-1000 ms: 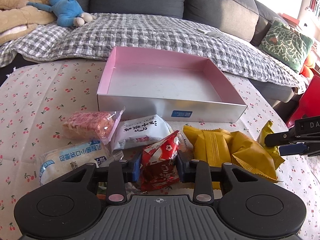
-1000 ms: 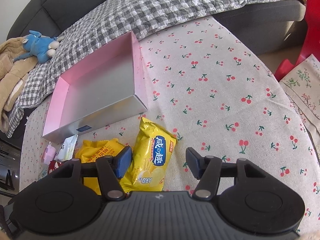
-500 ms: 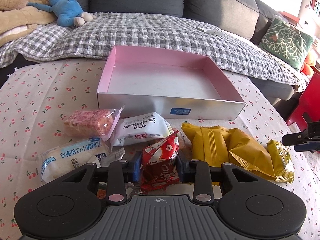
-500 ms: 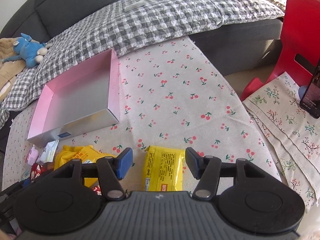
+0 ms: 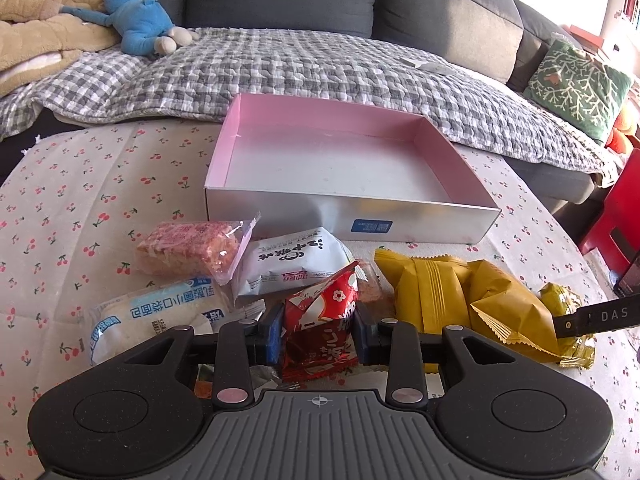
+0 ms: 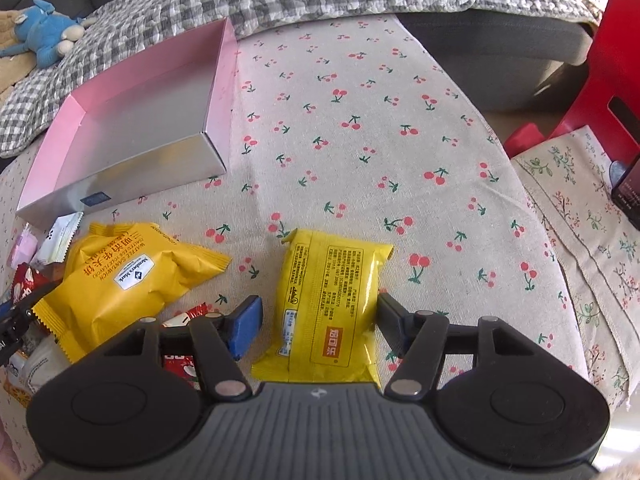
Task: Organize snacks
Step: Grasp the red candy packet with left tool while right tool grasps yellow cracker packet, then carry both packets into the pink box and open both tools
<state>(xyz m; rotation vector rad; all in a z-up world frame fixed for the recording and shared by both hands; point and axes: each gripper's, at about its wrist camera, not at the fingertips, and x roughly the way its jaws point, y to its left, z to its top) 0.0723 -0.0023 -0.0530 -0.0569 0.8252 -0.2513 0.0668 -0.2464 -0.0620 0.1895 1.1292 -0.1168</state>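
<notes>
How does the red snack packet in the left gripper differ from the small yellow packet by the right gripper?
The red packet is crumpled and stands up, pinched by the left gripper; the small yellow packet lies flat on the tablecloth between the right gripper's open fingers, unclamped. Red sits amid the snack pile; yellow lies apart. Both are sealed and outside the pink box.

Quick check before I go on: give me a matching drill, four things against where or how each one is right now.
Things:
1. red snack packet
2. small yellow packet
3. pink box
4. blue plush toy

States:
A. lying on the sofa
B. holds no snacks
C. pinched in the left gripper
D. flat on the cloth between the open jaws of the right gripper

Pairs: 1-C, 2-D, 3-B, 4-A
</notes>
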